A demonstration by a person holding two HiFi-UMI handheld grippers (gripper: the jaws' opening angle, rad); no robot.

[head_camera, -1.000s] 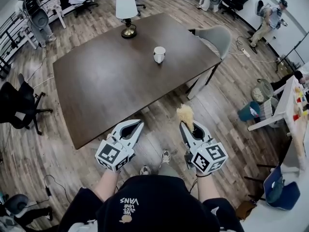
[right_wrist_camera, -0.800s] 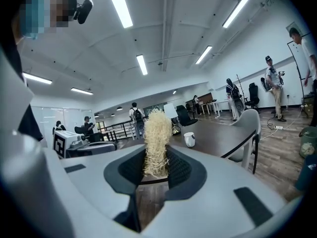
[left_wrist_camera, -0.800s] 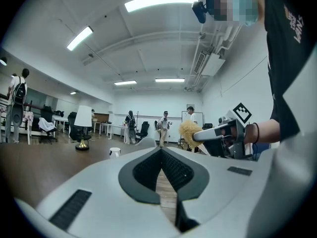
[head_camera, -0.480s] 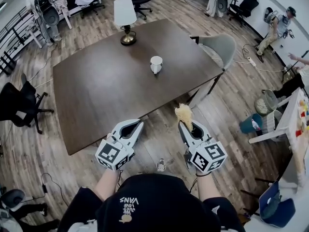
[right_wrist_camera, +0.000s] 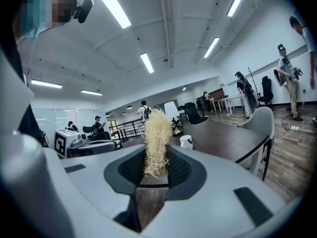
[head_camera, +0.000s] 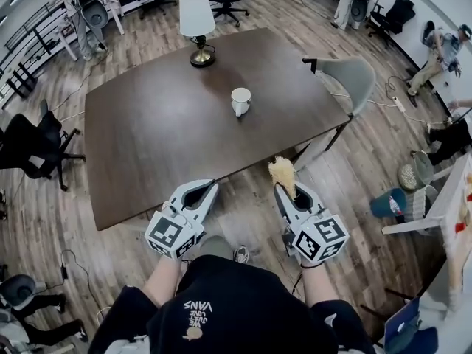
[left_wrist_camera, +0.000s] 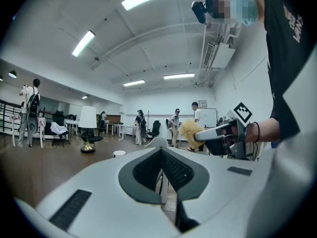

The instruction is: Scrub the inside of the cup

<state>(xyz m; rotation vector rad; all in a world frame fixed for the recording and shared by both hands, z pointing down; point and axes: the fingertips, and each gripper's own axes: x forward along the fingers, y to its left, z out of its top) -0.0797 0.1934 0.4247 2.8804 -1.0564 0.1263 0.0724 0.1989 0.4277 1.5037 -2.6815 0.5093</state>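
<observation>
The white cup stands upright on the dark wooden table, right of the middle and closer to the right edge than to the left. Nothing touches it. It is small in every view, so what, if anything, lies inside it cannot be told. A lamp with a white shade and a brass foot stands by the far edge, toward the far right corner and well apart from the cup. A grey chair sits at the right edge, near the near right corner.

The person stands off the table's near edge with both grippers held out side by side, pointing roughly level toward the table. The left gripper has its jaws closed together with nothing between them, and its tips are just short of the near edge. The right gripper is clamped on a straw-coloured scrubber, which looks like a shaggy tuft of pale fibres. The tuft's lower end is pinched between the ribbed pads and the rest stands out beyond the tips. It hangs over the floor, just off the near edge and well apart from the cup.
</observation>
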